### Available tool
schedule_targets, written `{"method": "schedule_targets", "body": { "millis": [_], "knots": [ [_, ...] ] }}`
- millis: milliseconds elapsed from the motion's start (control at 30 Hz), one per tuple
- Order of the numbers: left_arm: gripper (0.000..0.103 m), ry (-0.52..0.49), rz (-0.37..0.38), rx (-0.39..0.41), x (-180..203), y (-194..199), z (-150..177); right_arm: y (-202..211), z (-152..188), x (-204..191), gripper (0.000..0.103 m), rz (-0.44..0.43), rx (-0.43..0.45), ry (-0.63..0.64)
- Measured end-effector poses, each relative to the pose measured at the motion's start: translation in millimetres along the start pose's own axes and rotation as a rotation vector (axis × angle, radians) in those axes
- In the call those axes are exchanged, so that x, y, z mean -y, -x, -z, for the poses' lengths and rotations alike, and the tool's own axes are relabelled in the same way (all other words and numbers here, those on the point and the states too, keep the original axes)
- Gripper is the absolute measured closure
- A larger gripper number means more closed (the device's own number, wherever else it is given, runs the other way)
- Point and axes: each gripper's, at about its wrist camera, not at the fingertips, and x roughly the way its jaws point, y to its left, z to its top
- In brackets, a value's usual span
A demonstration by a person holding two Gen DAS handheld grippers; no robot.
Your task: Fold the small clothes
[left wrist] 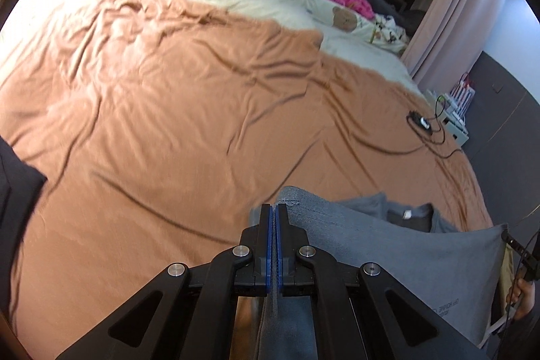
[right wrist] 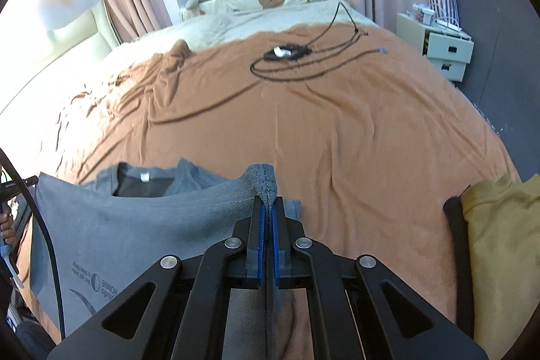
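Both tongs are pinching the grey T-shirt [right wrist: 141, 225] by its hem: left gripper [left wrist: 273, 208] and right gripper [right wrist: 268, 199] are holding it stretched between them above the orange bedsheet [left wrist: 152, 97].

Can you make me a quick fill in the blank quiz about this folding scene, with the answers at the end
1. Both grippers are shut on a ____ T-shirt.
2. The bed is covered by a wrinkled ____ sheet.
3. On the sheet, beyond the shirt, lies a coiled black ____.
4. Beside the right gripper, at the right edge of its view, lies a ____ garment.

Answers: grey; orange; cable; yellow
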Motion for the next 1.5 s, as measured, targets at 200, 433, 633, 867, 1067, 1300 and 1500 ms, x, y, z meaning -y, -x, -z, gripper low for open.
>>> {"method": "schedule_targets", "body": {
  "millis": [200,433,633,867,1067,1300,1500],
  "knots": [
    [0.102,-0.005,-0.008,0.039,7.1,0.6,-26.9,2.4,-14.2,2.8,0.103,0.012,0.053,-0.018],
    [0.102,-0.027,-0.054,-0.005,8.8,-51.7,-44.6,-47.1,-23.8,10.6,0.103,0.029,0.023,-0.035],
    [0.102,-0.038,-0.125,-0.137,-5.9,-126.5,-30.4,-128.5,-8.5,20.9,0.103,0.057,-0.123,-0.044],
    [0.097,-0.028,-0.081,-0.222,-14.6,-155.0,-17.4,-161.8,-3.9,22.7,0.102,0.051,-0.21,-0.053],
    [0.04,-0.013,-0.048,-0.193,-15.4,-150.7,-24.7,-165.0,-10.8,36.5,0.086,0.016,-0.235,-0.111],
    [0.092,-0.032,-0.052,-0.277,-10.2,-175.5,-15.6,-172.3,-8.3,33.1,0.077,0.02,-0.238,-0.094],
    [0.097,-0.066,-0.061,-0.156,-3.8,-141.0,-25.5,-146.9,-17.4,20.1,0.102,0.045,-0.155,-0.036]
  ]
}}
